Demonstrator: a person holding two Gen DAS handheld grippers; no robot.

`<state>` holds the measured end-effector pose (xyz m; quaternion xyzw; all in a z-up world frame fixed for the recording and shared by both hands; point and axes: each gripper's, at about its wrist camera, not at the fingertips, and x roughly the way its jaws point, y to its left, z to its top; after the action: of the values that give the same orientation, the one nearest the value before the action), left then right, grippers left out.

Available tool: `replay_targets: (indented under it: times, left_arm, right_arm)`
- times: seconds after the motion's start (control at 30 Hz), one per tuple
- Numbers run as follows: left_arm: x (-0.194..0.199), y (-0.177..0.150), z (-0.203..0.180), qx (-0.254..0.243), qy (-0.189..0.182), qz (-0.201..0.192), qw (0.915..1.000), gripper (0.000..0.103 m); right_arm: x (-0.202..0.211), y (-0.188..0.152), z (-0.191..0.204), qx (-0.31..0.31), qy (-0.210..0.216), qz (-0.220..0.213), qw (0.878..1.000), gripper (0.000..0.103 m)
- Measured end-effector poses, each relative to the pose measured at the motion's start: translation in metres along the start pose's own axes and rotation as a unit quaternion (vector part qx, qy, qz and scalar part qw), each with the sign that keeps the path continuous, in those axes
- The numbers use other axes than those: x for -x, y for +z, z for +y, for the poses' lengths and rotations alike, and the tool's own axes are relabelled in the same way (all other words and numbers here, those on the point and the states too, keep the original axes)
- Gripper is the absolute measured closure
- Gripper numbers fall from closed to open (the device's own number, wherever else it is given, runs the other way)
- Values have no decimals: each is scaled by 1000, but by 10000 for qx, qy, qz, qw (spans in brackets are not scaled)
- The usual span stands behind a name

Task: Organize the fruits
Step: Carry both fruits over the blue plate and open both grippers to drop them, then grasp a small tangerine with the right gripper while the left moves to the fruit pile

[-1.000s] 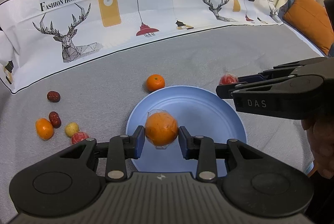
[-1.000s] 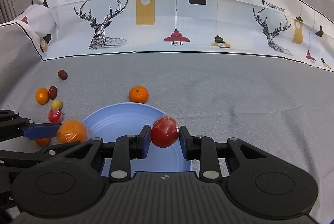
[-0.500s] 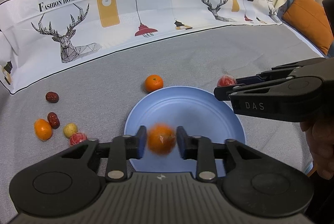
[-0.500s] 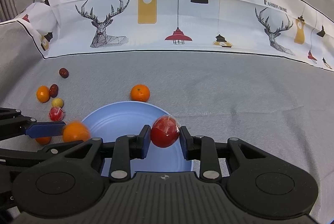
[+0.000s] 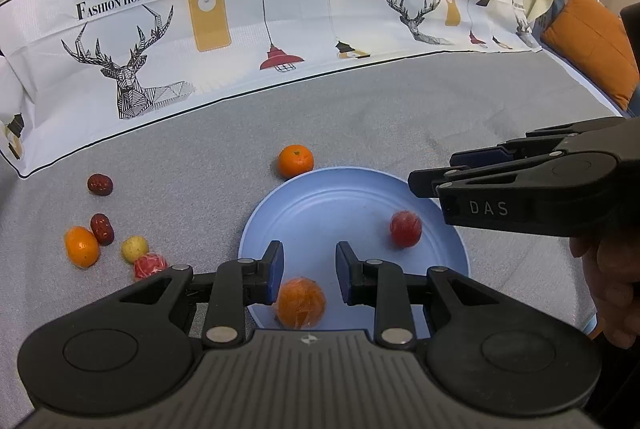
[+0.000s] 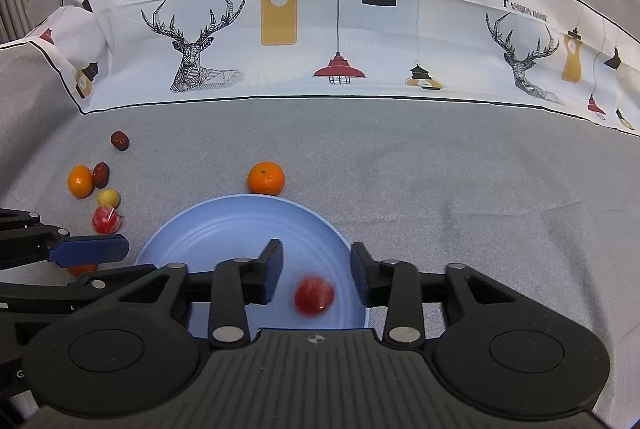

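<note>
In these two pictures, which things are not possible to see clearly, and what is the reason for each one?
- Red fruit on the blue plate: blurred in the right wrist view, so surface detail is lost.
- Near plate rim: hidden by each gripper's body in both views.
- Orange fruit at the left: mostly hidden behind the left gripper in the right wrist view.
- Wrapped orange: its lower edge is covered in the left wrist view.

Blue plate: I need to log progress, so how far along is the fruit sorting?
Done: a wrapped orange and red fruit lie on the blue plate. In hand: nothing; left gripper and right gripper are open. Left: an orange by the rim and five small fruits on the cloth.
</note>
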<state>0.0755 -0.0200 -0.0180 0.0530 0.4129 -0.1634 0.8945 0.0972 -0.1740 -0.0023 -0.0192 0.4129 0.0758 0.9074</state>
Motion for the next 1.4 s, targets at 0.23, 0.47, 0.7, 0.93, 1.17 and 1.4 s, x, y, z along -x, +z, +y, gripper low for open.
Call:
replay_targets:
  times: [0.23,0.47,0.7,0.93,1.17,1.4]
  left_arm:
    - [0,0,1,7,0,10,10000,72]
    - [0,0,5,60,-8,17,10000,72]
    - [0,5,26,366,48,54,9993,72]
    - [4,16,95,1604,298,19,9866,79]
    - [1,9,180,3199,883,279,9429,79]
    - [-13,9,209,3613,1043,457,9255,70]
  right_arm:
    - [1,1,0,-1,-8,1,10000,60]
    - [0,2,3,6,-75,-17,10000,60]
    - [-3,9,3,-23,-132,-135,9998,65]
    - [-12,27,-2,-395,7,-356,9986,86]
    - [-28,42,9,-537,328,-369,9973,85]
    - [-61,59,19,-794,658,-139,9946,82]
